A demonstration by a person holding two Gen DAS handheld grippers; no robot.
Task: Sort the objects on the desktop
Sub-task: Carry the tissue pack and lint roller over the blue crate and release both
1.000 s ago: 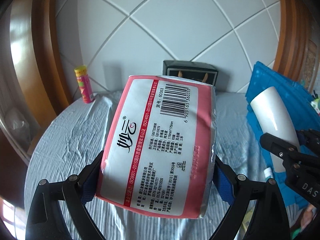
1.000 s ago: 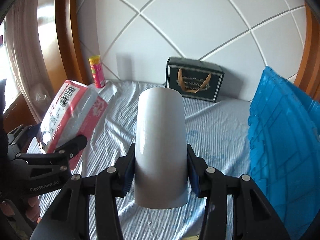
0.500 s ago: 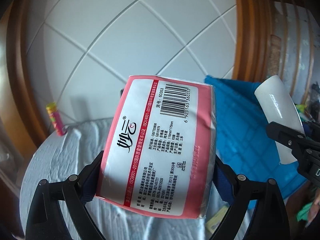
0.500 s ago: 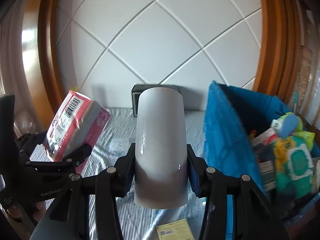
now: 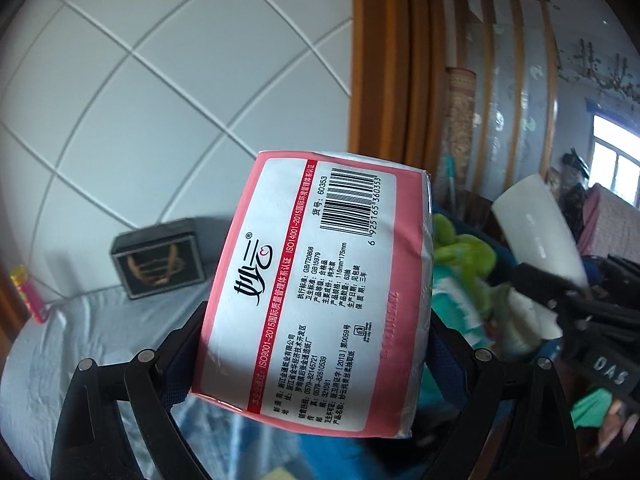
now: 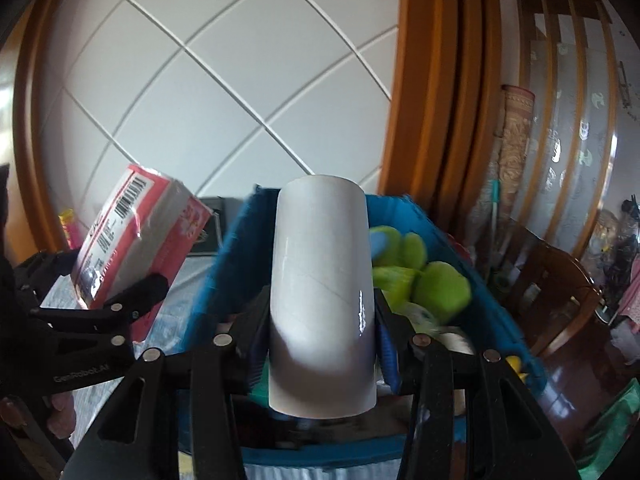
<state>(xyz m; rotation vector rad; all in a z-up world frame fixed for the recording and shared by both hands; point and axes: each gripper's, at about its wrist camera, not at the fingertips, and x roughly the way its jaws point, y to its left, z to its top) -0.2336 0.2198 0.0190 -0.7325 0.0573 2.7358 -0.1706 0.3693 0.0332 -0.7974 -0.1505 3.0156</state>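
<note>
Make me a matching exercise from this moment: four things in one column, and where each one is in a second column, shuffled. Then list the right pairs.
Things
1. pink tissue pack
2. white cup
3. green plush toy
4. black box

Places
A. inside the blue bin
B. between the left gripper's fingers
C. on the cloth by the white tiled wall
D. between the right gripper's fingers

Pairs: 1-B, 2-D, 3-A, 4-C
</note>
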